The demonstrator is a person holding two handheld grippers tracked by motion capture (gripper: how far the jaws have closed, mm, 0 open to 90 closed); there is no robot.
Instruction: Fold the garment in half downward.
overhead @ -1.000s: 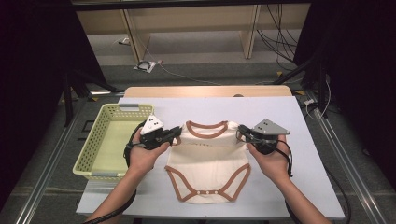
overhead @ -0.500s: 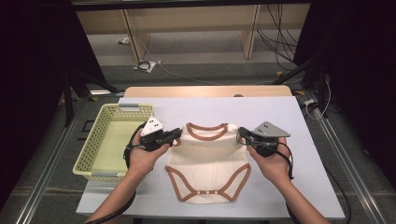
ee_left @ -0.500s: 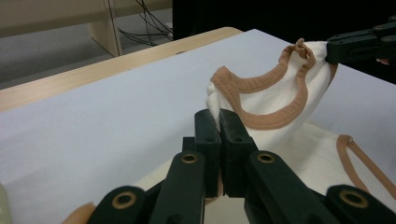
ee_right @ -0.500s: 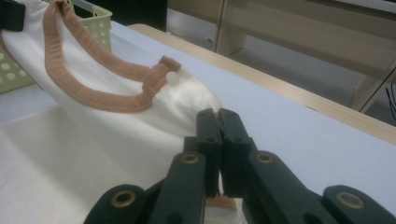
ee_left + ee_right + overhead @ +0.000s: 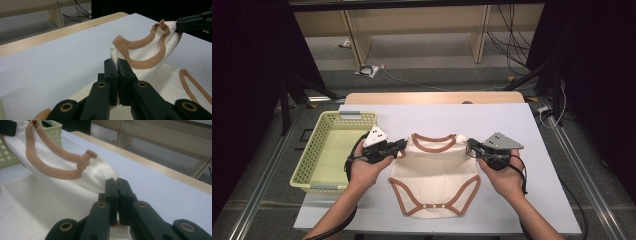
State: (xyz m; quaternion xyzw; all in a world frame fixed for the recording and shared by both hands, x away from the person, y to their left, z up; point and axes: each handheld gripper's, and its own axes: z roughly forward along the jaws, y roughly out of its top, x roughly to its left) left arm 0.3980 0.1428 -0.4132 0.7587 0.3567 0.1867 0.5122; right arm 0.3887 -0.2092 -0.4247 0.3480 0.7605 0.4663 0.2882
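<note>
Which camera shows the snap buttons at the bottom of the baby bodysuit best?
The high view: the whole bodysuit lies spread out, its snap buttons visible along the bottom trim. Both gripper views look at the shoulders and neckline, so they miss that bottom edge.

no readable text, no labels, no brand marks, no numbers, no signs anywhere

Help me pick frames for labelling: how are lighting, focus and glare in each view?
High view: table evenly lit, surroundings nearly black, bodysuit sharp, no glare. Left gripper view: left gripper jaws and the pinched fabric crisp, background shelf soft. Right gripper view: right gripper sharp, basket and far bench blurred, slight sheen on the cloth.
</note>
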